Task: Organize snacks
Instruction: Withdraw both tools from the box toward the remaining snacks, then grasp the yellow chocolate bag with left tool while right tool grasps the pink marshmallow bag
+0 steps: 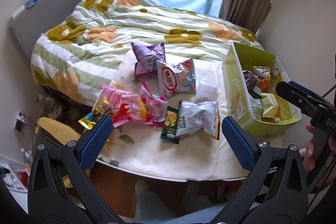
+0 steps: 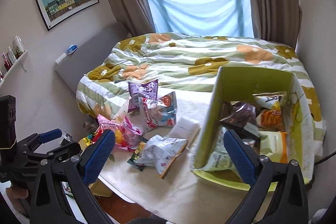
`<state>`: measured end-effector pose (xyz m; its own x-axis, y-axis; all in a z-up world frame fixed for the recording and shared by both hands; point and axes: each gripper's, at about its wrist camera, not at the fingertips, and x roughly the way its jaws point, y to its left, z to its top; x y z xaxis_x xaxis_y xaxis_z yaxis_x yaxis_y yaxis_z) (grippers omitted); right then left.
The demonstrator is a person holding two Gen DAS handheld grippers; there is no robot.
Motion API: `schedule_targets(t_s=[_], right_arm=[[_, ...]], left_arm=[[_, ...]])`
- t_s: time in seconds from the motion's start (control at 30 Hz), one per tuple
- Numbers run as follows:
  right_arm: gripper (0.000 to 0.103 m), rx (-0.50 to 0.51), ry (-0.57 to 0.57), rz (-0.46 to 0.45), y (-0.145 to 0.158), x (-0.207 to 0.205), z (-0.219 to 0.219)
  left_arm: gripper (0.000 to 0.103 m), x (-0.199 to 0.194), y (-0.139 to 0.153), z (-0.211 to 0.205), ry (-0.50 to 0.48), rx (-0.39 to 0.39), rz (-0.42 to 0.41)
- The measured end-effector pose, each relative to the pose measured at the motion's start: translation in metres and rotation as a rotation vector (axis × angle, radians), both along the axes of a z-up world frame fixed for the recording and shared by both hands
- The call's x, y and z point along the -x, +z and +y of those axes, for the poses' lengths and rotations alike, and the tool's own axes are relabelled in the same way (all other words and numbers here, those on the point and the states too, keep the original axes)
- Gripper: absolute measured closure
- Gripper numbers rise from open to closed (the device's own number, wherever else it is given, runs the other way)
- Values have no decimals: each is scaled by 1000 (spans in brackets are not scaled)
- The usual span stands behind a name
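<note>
Several snack packets lie loose on a white table (image 1: 189, 161): a purple one (image 1: 147, 58), a red-and-white one (image 1: 176, 79), a pink one (image 1: 134, 106), a dark green one (image 1: 171, 125) and a silver one (image 1: 197, 117). A yellow-green box (image 1: 237, 85) at the right holds several more packets. My left gripper (image 1: 167, 136) is open and empty, above the table's near edge. My right gripper (image 2: 169, 150) is open and empty, near the box's front corner (image 2: 201, 152); it also shows in the left wrist view (image 1: 294, 96). The silver packet (image 2: 161, 150) lies just left of the box.
A bed with a flowered green-striped quilt (image 1: 147, 20) runs behind the table. A grey headboard (image 1: 42, 16) stands at the left. Clutter and a yellow cushion (image 1: 56, 125) lie on the floor at the left. A white flat packet (image 1: 206, 89) lies by the box.
</note>
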<state>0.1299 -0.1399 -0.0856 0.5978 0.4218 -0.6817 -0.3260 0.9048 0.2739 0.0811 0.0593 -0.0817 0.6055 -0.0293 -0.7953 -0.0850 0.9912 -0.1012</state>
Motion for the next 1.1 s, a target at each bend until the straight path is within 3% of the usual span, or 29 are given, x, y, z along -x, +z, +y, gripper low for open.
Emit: schedule_targets(t_s=[0.27,0.47,0.77,0.97,1.1], right_arm=[[0,14,22,38,-16,-18,98],[0,24,3,87,-43,-33,154],[0,33,-25,180,-92,-55,202],[0,64,4,232,-119,-68,222],[0,71,27,257,-132,-72,230]], left_arm=[[0,-7,-27,99,-19,8,59],[0,-26,-62,143,-113,-16,111],[1,-48,-125,137,-290,-86,161],[6,-60,-157,128,-321,-143,175],[16,-67,-171,127,-315,-180,194]])
